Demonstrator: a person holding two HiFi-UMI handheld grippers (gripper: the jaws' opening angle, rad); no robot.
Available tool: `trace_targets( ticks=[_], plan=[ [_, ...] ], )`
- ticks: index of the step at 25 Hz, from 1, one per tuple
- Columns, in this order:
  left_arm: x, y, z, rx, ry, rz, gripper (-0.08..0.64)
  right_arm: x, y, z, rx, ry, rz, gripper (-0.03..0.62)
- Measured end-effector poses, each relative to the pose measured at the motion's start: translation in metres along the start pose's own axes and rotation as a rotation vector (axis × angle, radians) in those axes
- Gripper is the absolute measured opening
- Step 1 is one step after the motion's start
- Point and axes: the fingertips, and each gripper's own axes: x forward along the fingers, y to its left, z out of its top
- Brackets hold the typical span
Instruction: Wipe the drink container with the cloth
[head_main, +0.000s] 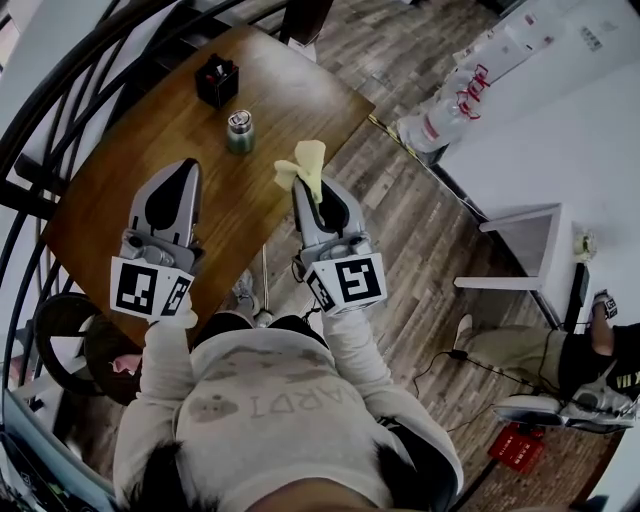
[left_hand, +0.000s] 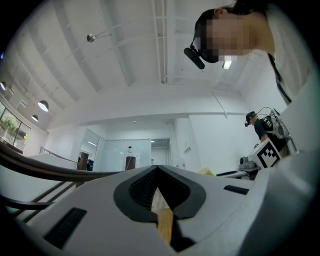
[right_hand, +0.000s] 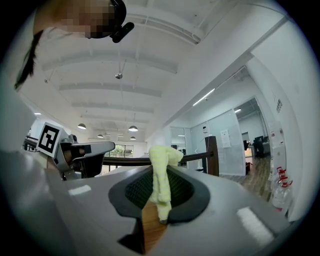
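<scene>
The drink container (head_main: 240, 131), a small greenish can with a silver top, stands upright on the wooden table (head_main: 120, 190). My right gripper (head_main: 309, 186) is shut on a pale yellow cloth (head_main: 304, 163), held up to the right of the can and nearer me. In the right gripper view the cloth (right_hand: 161, 180) hangs between the closed jaws of that gripper (right_hand: 160, 172). My left gripper (head_main: 182, 172) hovers left of the can, shut with nothing in it. In the left gripper view this gripper (left_hand: 157, 169) points up towards the ceiling.
A black box (head_main: 217, 80) sits on the table beyond the can. A dark curved railing (head_main: 40, 110) runs along the left. Large water bottles (head_main: 450, 100) stand at the upper right by a white wall. Another person (head_main: 590, 355) sits at the right.
</scene>
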Motion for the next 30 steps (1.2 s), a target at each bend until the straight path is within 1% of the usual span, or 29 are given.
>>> trace_targets(
  ticks=[4, 11, 15, 18, 23, 27, 30],
  plan=[
    [0.015, 0.016, -0.019, -0.019, 0.020, -0.013, 0.005, 0.025, -0.006, -0.014, 0.003, 0.023, 0.005, 0.066],
    [0.030, 0.045, -0.059, -0.046, 0.083, 0.000, 0.005, 0.065, -0.011, -0.047, 0.026, 0.087, 0.025, 0.066],
    [0.033, 0.057, -0.082, -0.077, 0.109, 0.005, 0.005, 0.080, -0.009, -0.069, 0.033, 0.136, 0.041, 0.066],
    [0.037, 0.065, -0.098, -0.093, 0.133, -0.009, 0.005, 0.092, -0.008, -0.082, 0.034, 0.172, 0.054, 0.066],
    [0.053, 0.094, -0.115, -0.124, 0.165, -0.048, 0.005, 0.127, -0.002, -0.097, 0.036, 0.230, 0.060, 0.066],
    [0.060, 0.105, -0.131, -0.159, 0.180, -0.068, 0.005, 0.141, -0.005, -0.109, 0.056, 0.249, 0.047, 0.066],
    [0.066, 0.110, -0.146, -0.189, 0.201, -0.082, 0.005, 0.150, -0.009, -0.121, 0.052, 0.267, 0.048, 0.066]
  ],
)
